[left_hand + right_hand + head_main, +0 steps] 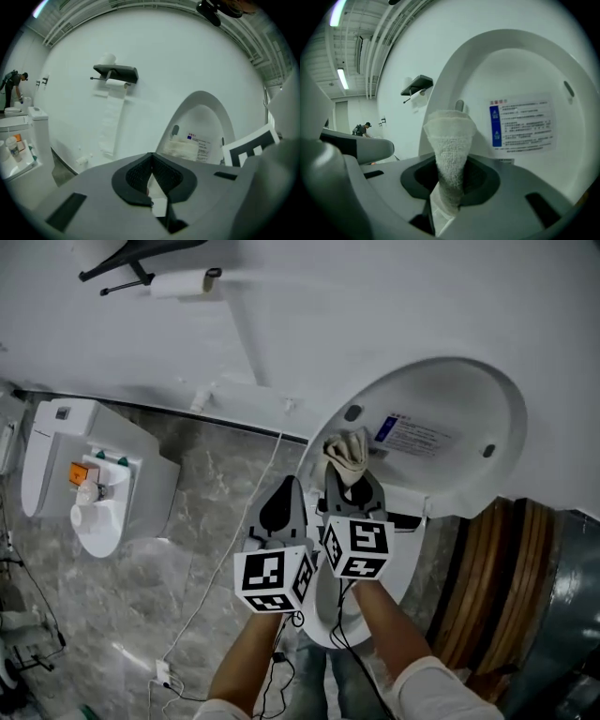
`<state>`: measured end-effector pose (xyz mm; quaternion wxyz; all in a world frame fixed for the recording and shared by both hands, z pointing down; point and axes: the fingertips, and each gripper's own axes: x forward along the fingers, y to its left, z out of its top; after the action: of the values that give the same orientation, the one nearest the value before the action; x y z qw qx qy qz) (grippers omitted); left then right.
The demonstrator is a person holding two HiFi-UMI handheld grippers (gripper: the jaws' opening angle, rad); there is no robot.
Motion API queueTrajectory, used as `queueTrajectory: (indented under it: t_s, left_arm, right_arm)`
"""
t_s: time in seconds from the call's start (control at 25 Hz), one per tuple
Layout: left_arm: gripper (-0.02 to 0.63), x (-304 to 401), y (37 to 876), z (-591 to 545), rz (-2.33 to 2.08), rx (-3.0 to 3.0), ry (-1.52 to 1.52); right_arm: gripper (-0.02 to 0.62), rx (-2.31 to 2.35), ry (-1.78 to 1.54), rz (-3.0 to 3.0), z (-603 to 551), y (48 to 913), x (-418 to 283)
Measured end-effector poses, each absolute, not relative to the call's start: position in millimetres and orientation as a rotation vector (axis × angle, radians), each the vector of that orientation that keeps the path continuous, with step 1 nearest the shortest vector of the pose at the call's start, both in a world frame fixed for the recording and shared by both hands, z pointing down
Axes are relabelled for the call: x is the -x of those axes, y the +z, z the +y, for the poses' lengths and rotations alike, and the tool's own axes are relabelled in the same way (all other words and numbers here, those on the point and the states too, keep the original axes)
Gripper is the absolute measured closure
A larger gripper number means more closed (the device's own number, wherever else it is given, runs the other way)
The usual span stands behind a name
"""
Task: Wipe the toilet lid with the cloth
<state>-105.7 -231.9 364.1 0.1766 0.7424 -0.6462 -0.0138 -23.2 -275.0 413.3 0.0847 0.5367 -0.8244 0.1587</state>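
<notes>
Right gripper view: the right gripper (452, 183) is seen clenched on the cloth (451, 140), a pale towelling wad pinched between the jaws and fanning out beyond the tips. The cloth is held up before the raised toilet lid (525, 61), just left of the printed label (520, 124). Whether it is pressed on the lid or held just short cannot be settled; contact looks likely in the head view. The left gripper (152, 161) is noted with jaws fully together and nothing gripped, just left of the right one.

Hidden or cut off: the cloth's lower end is lost inside the jaws. The bowl (323, 620) is largely covered by both grippers. The label's print is too small to be read.

Edges and room: the lid's curved rim is seen whole in the head view. Bare white wall runs far left to the paper holder (117, 72). A second toilet (103, 474) stands well left. Dark wooden boards (511, 559) crowd the near right.
</notes>
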Motion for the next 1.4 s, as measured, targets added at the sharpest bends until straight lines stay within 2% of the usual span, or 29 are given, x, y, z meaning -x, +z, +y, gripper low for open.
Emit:
queueTrajectory:
  t_s: [0.16,0.4,0.56,1.04,1.24,1.4]
  left_arm:
    - [0.594,126,376,-220,-1.841,-2.082,-0.034]
    - [0.594,125,380,-215,-1.815,-2.069,-0.056]
    - [0.594,90,377,-225,-1.754,-2.135,-0.046]
    - [0.594,-65,381,-237,-1.498,-2.293,0.031]
    - [0.594,-99,381,-237,-1.445,-2.332,0.048]
    - [0.594,-95,387,-236,-1.458,-2.316,0.054]
  right_arm:
    - [0.499,-1.579,0.478,-2.446,-281,428,46]
    - [0.499,-1.641,0.487,-2.375,-282,439,26]
    - [0.499,-1.749,0.510,-2.303,-288,443,-21]
    - [0.499,-2.108,0.563,-2.013,-277,450,-221]
    - [0.499,-2.165,0.574,-1.960,-270,457,-251]
    - [0.499,-2.158,0.559,-1.964,-268,456,-249]
